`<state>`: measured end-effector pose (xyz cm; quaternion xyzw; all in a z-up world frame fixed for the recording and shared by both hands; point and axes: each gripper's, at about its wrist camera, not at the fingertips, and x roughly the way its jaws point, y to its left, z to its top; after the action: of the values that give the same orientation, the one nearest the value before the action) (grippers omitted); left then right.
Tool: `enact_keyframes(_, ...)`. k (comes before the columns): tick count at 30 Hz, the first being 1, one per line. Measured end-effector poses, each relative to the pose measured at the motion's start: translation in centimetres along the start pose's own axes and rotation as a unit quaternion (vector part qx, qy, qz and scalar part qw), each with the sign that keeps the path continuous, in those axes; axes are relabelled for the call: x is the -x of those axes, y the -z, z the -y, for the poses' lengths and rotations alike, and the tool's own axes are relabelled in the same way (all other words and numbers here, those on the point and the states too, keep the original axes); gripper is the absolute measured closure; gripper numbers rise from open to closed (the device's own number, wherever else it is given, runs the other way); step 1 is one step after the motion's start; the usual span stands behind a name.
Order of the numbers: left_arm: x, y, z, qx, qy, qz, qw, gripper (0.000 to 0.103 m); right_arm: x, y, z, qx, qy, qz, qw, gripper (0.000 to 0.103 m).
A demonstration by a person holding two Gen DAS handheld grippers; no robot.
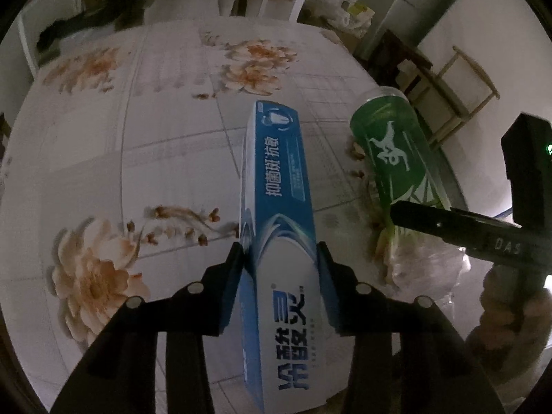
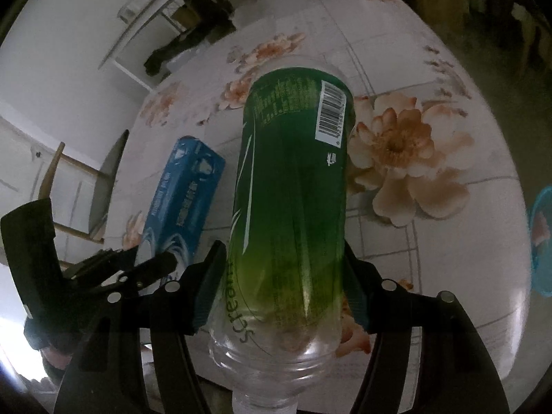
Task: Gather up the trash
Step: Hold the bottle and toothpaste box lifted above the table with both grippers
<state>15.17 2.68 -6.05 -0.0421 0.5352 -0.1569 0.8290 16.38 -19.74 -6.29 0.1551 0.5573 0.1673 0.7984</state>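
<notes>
The left gripper (image 1: 279, 258) is holding its jaws clamped on the near part of the blue toothpaste box (image 1: 276, 186), which is sticking out far over the floral bench (image 1: 138, 138), and the right gripper (image 2: 281, 269) is pinching its jaws on the clear lower part of the green bottle (image 2: 293, 179), whose neck is pointing back toward the camera. Both pieces of trash are being carried above the bench, the box to the left of the bottle and near it. Since each grip is sitting near one end, the long free ends are likely levering against the pads, so keeping the squeeze steady and moving slowly is probably wisest. No bin is showing; a crinkled clear bag (image 1: 424, 269) beneath the right tool may be the target, though I cannot tell.
</notes>
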Motion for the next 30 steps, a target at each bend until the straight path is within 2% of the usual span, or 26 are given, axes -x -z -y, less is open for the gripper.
enact_keyframes(8,-1.0,-0.9,0.1,-0.006,-0.024,-0.003,0.9997,0.061,1.1,0.2,-0.5,0.0,-0.005,0.012,1.0,0.04)
enact_keyframes(19,-2.3,-1.5,0.0,-0.004,-0.049,-0.008,0.9988,0.061,-0.5,0.4,-0.8,-0.007,0.001,-0.003,1.0,0.036)
enact_keyframes(23,-2.4,-1.4,0.1,-0.007,-0.061,-0.002,0.9981,0.071,-0.9,0.5,-0.8,-0.011,0.005,-0.004,1.0,0.039)
enact_keyframes(30,-2.2,-0.8,0.7,-0.019,-0.068,-0.002,0.9975,0.07,-1.0,0.4,-1.0,-0.014,0.005,-0.004,1.0,0.04)
